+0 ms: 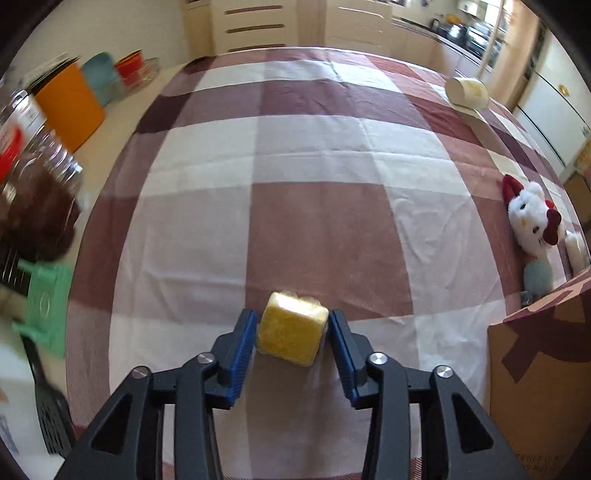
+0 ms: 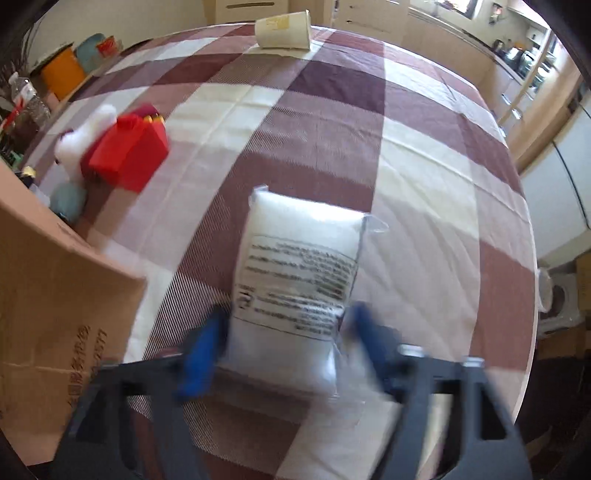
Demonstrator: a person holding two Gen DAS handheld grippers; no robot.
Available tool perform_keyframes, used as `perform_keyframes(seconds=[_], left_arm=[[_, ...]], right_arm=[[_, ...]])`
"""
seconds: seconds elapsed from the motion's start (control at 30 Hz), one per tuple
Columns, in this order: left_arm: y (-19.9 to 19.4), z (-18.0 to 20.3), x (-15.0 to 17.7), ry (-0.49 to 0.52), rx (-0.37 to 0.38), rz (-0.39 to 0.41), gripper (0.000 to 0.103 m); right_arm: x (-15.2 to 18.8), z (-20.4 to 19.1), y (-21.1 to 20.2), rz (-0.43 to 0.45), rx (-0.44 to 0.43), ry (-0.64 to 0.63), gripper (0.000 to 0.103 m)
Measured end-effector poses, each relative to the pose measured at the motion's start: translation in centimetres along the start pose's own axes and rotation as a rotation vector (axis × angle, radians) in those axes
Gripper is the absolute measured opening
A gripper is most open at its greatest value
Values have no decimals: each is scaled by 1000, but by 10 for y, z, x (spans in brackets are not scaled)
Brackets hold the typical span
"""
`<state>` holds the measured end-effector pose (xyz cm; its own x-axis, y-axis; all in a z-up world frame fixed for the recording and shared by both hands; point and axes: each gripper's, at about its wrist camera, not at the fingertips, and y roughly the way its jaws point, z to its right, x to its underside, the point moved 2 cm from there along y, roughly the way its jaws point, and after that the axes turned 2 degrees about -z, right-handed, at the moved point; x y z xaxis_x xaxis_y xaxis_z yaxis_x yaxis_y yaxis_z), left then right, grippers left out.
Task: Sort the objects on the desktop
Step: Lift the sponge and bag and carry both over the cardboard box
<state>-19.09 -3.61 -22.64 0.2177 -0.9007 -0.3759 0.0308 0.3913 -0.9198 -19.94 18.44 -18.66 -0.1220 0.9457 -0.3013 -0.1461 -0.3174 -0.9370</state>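
Left gripper (image 1: 291,328): blue-padded jaws on either side of a yellow sponge cube (image 1: 291,330); the left pad touches the cube's side, the right pad looks to sit just against it — pinching the cube
Yellow sponge cube: between the left fingertips, tilted, above the checked tablecloth (image 1: 314,155); whether it rests on the cloth cannot be told
Right gripper (image 2: 286,341): blurred; jaws spread wide, one on each side of the near part of a white packet (image 2: 299,273); pads beside the packet's edges, contact unclear — reads as spread, not pinching
White packet: clear wrapper with a printed label, lying flat on the tablecloth, its far end reaching away beyond the fingertips
Cardboard box (image 2: 48,291): left of the right gripper; in the left view it stands at the right edge
Plush toy (image 1: 532,218): white with red bows, near the box on the cloth; a red block (image 2: 127,151) lies against it
Paper cup (image 2: 284,29): on its side at the far edge of the table
Off the table, left: orange bin (image 1: 70,107), plastic bottle (image 1: 33,147)
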Motion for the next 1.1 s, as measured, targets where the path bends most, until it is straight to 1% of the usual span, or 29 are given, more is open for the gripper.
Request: perform_keyframes(seconds=[0.1, 0.17, 0.2, 0.23, 0.27, 0.3, 0.4, 0.47, 0.57, 0.67, 0.73, 0.8, 0.87, 0.93, 1.0, 1.1], left_arm=[[2, 3, -3, -38, -3, 13, 47], [4, 5, -4, -53, -8, 18, 47], [4, 6, -4, -60, -9, 16, 40], [3, 7, -2, -68, -8, 11, 38], [2, 7, 0, -74, -5, 4, 37], [-1, 7, 4, -82, -4, -3, 36], [-11, 3, 26, -110, 2, -31, 36], [-21, 0, 42, -119, 0, -48, 36], [-44, -4, 73, -125, -44, -72, 36], [-73, -3, 97, -113, -105, -84, 36], [-95, 0, 105, -111, -113, -70, 36], [-118, 7, 103, -116, -119, -42, 36], [-144, 15, 95, -126, -108, -6, 36], [-171, 32, 84, -128, -72, 37, 36], [-196, 54, 73, -109, -29, 82, 36], [-228, 90, 54, -78, 34, 117, 36]], right_arm=[[0, 0, 2, 18, -8, 67, 92], [-6, -1, 1, 34, 2, 99, 88], [-7, -2, 0, 38, 2, 102, 79], [-8, -3, -2, 35, 0, 104, 64], [-9, -4, -4, 29, 0, 105, 52], [-7, -6, -8, 12, -8, 112, 38], [4, -9, -12, -28, -21, 112, 35], [19, -11, -21, -57, -18, 115, 33], [48, -12, -48, -69, -14, 161, 33], [71, -9, -87, -41, -1, 209, 33], [84, -8, -117, -3, 4, 242, 33], [89, -11, -149, 50, 1, 258, 33], [88, -20, -178, 108, -5, 251, 33], [83, -35, -208, 176, -20, 231, 33], [75, -52, -230, 234, -33, 202, 33], [61, -81, -254, 313, -53, 152, 33]])
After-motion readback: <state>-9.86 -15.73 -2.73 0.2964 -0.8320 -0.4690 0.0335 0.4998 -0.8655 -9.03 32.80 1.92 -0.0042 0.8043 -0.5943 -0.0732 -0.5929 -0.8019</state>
